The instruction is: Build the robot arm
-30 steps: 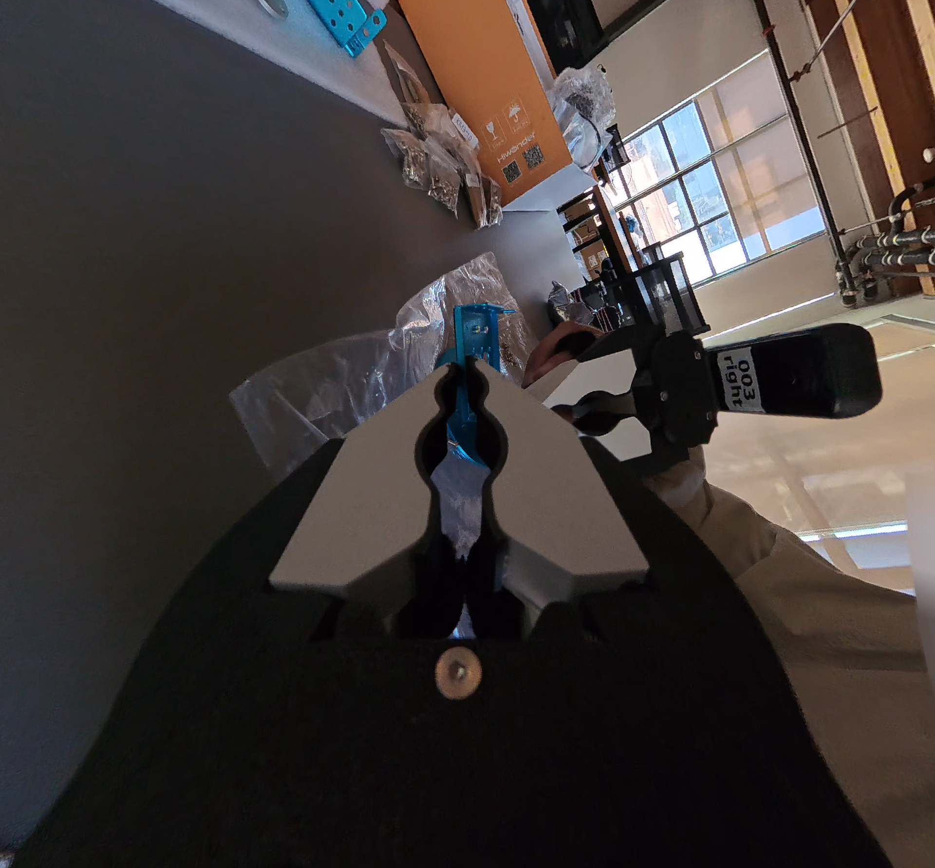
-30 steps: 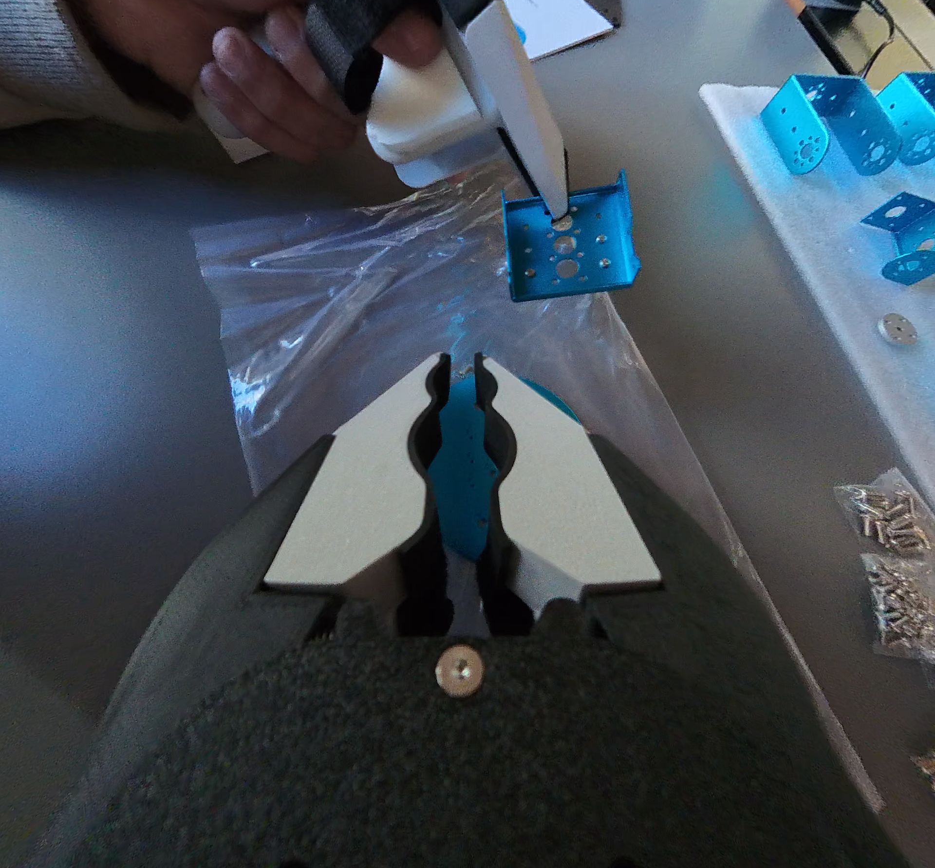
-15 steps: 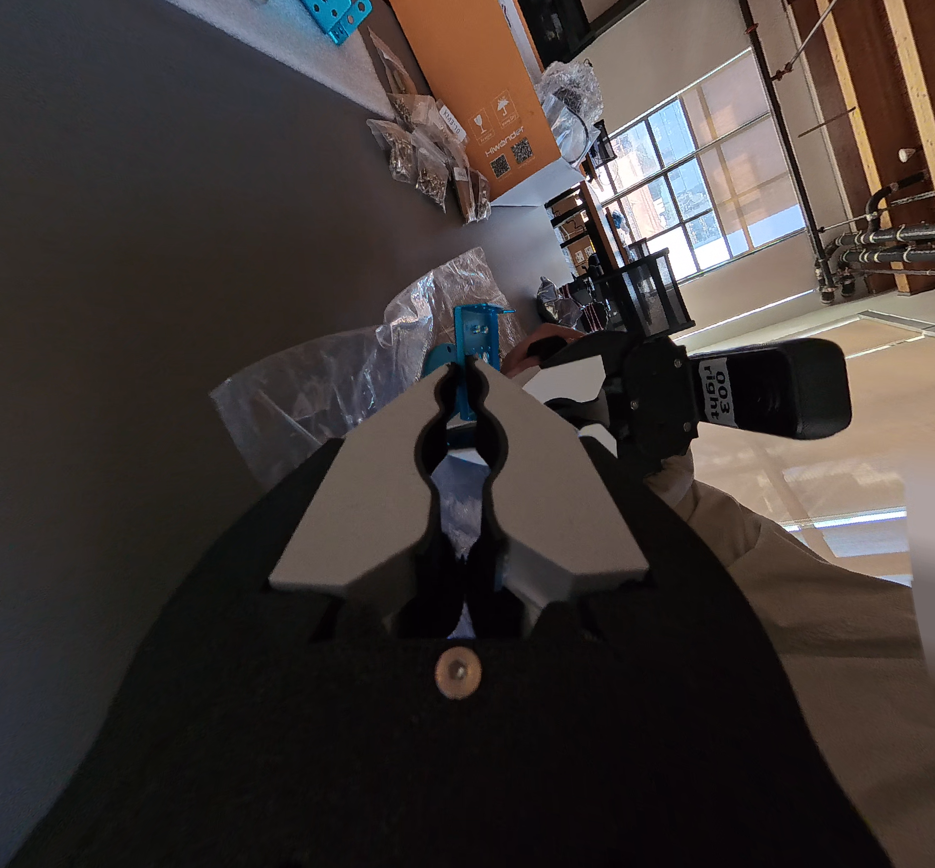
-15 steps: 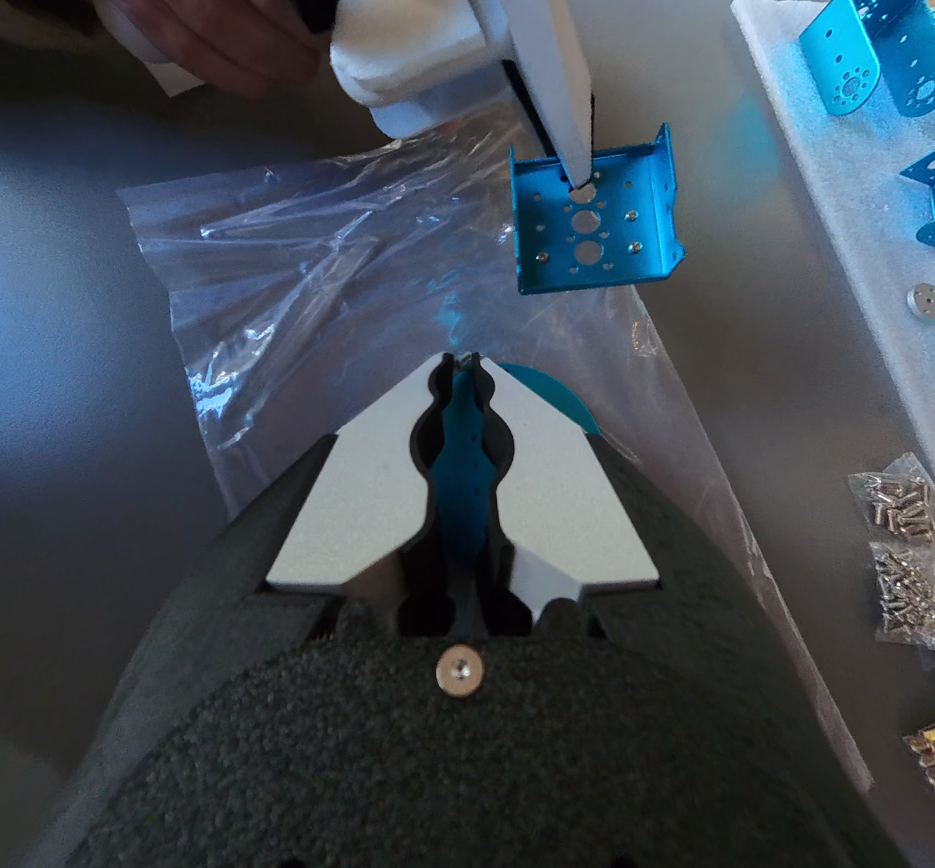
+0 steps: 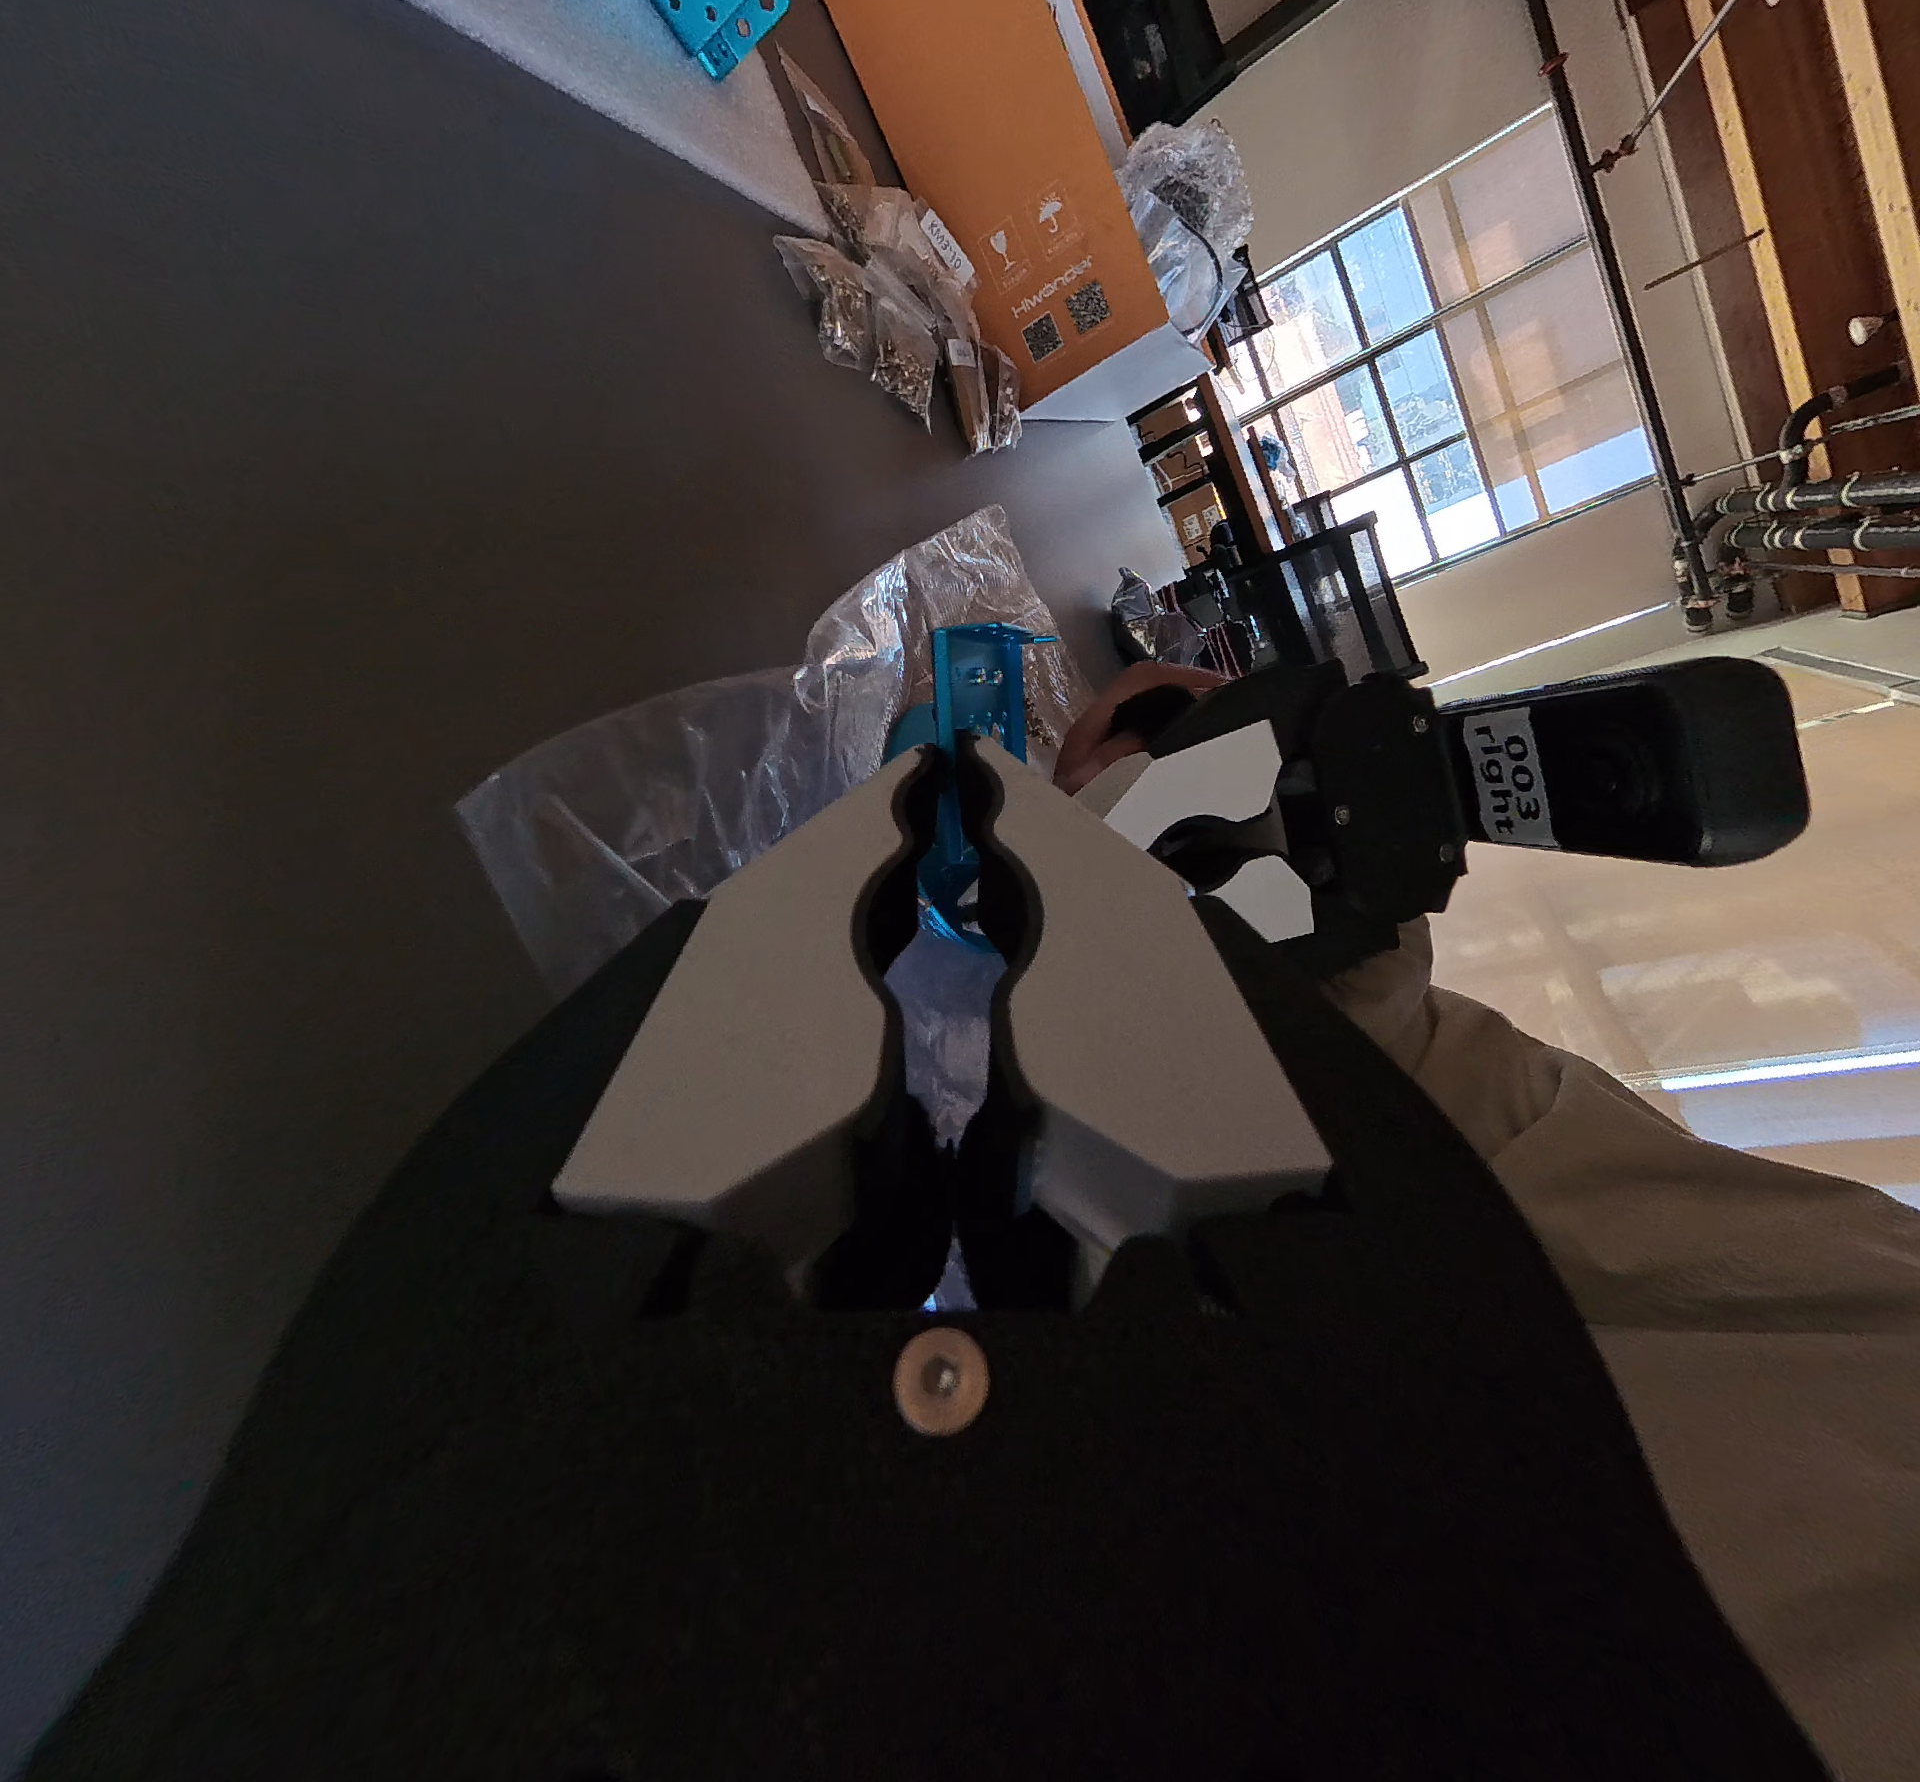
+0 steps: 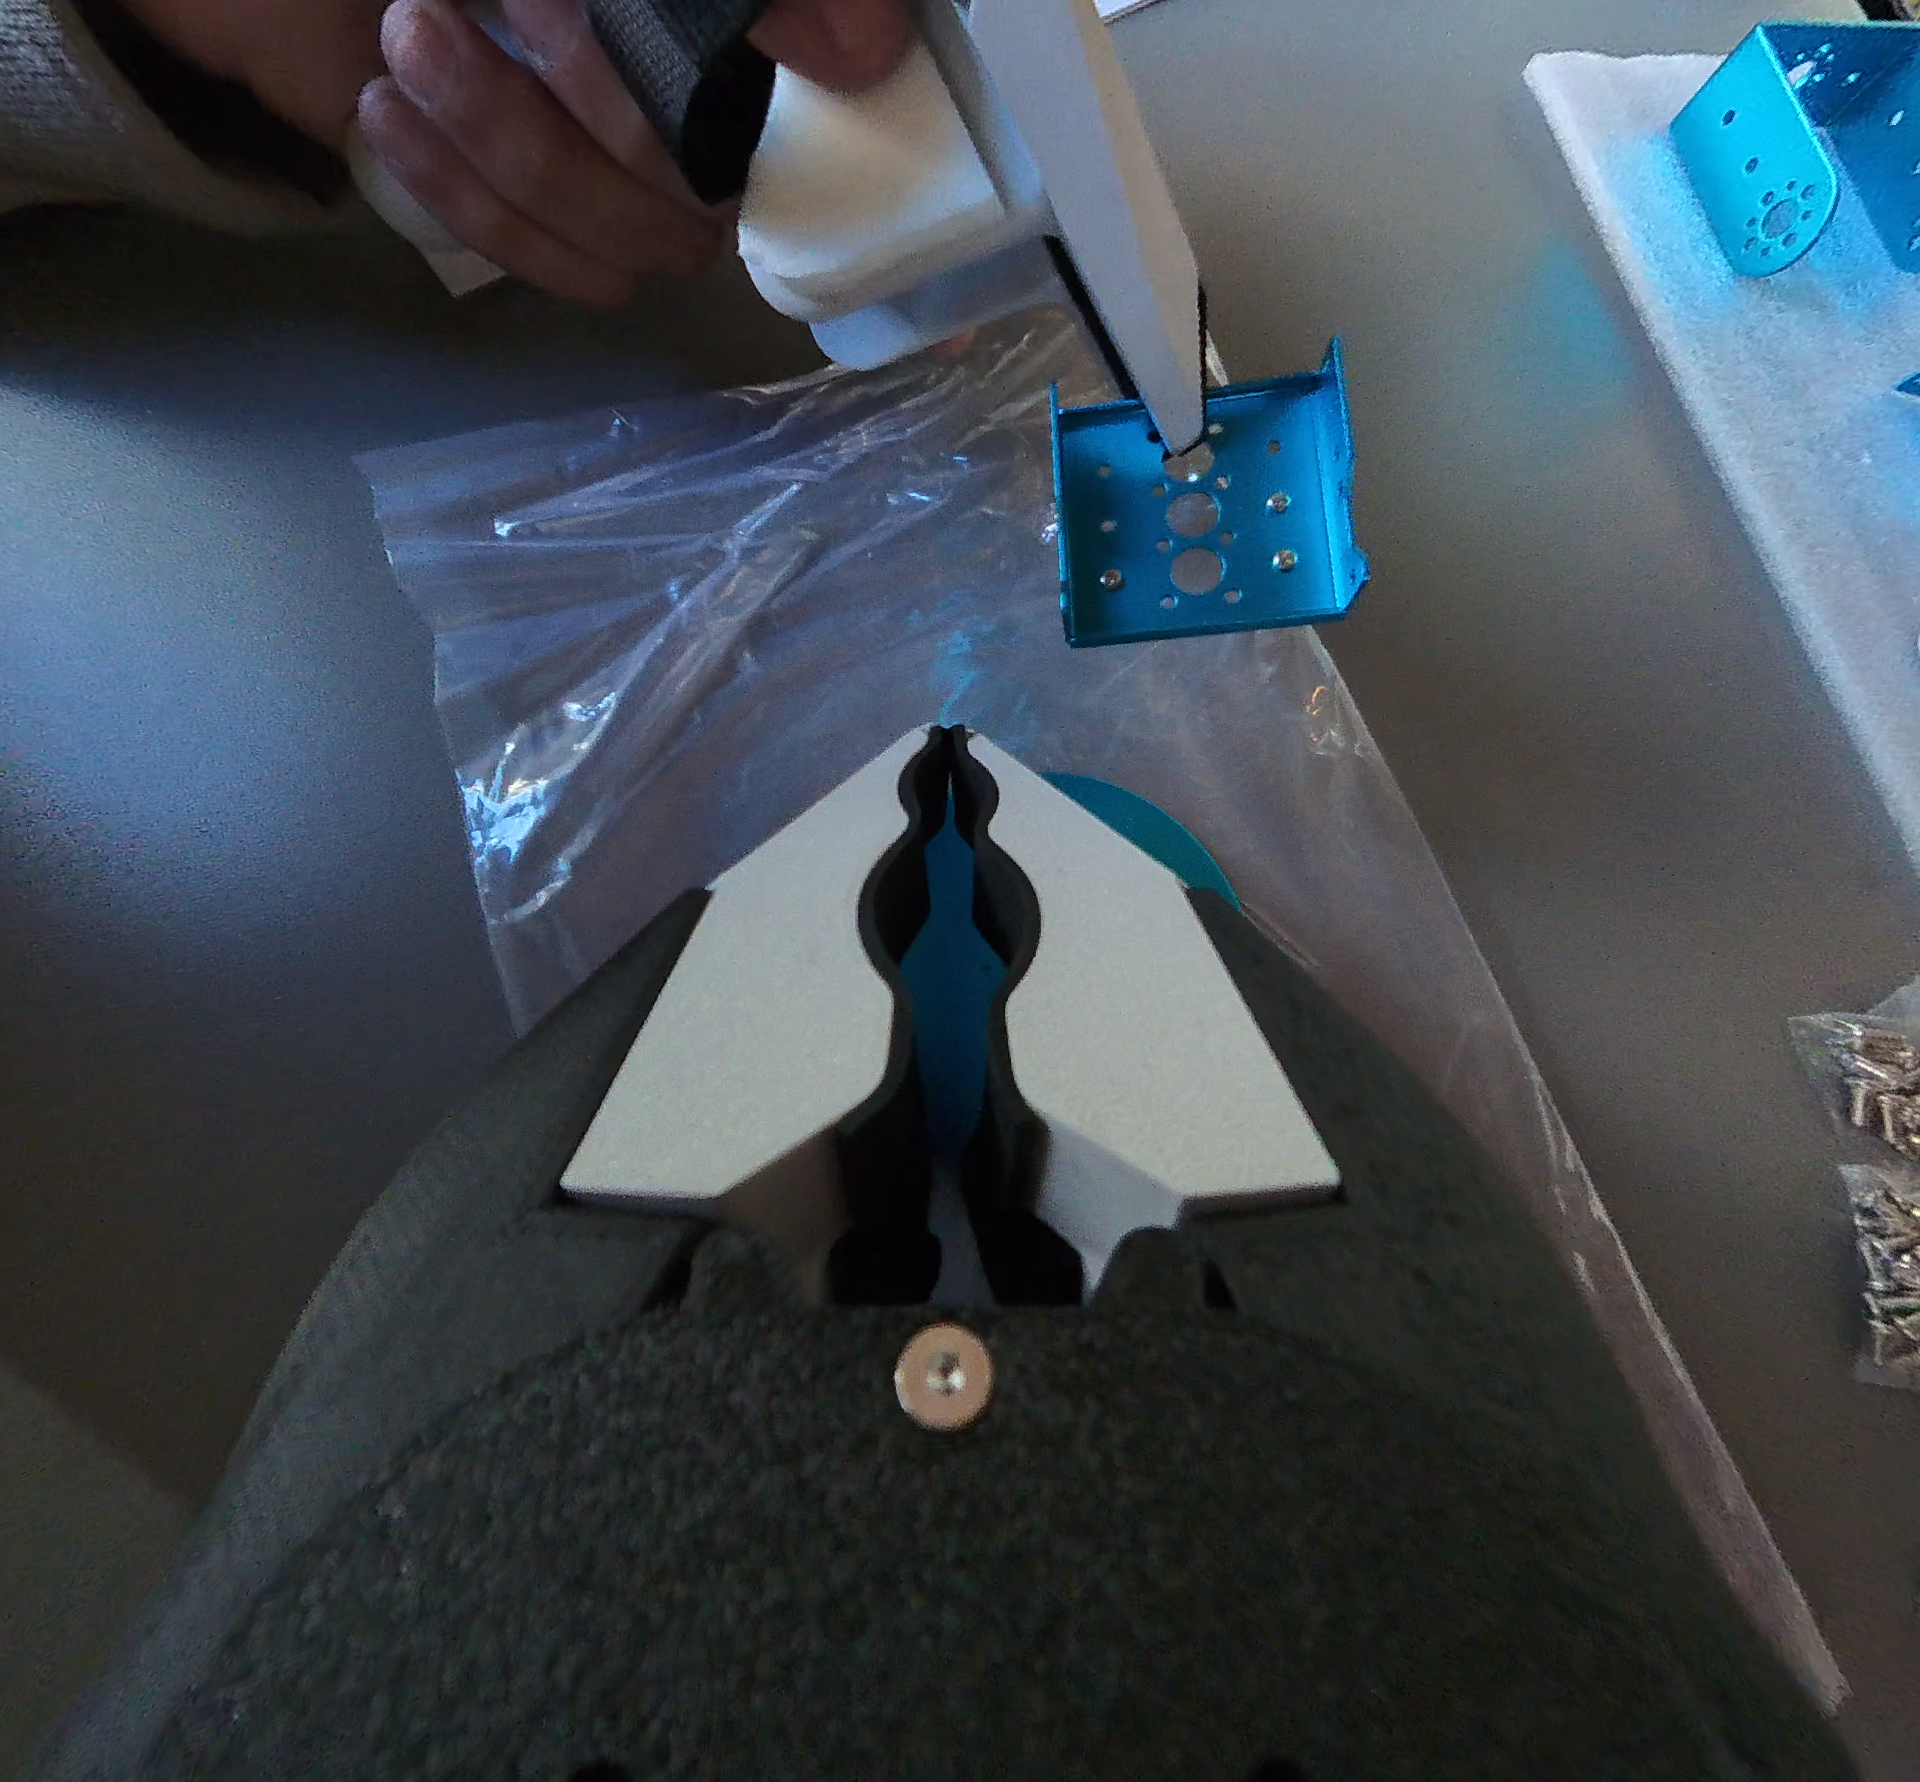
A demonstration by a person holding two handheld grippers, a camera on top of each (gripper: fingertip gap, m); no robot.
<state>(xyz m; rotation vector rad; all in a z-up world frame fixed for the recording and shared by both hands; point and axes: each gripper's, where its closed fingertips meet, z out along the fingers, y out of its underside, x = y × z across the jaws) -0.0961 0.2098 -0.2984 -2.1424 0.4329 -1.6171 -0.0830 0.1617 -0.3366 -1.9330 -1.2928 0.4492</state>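
Overhead, the left gripper pinches the rear wall of a blue anodised U-shaped metal bracket with a perforated base; its jaws are clamped on that wall, and the bracket's holed face lies open toward the right wrist view, side flanges standing up at its left and right ends. Its long axis runs roughly parallel to the near edge of the grey tabletop. The right gripper has its jaws nearly closed around a flat blue metal plate with a rounded edge, held edge-on between the fingers, long axis along them. Both pieces sit above a crumpled clear plastic bag, the bracket just beyond the right fingertips. Bare tabletop lies left of the bag; toward the right edge are a white foam sheet carrying more blue brackets and small bags of screws.
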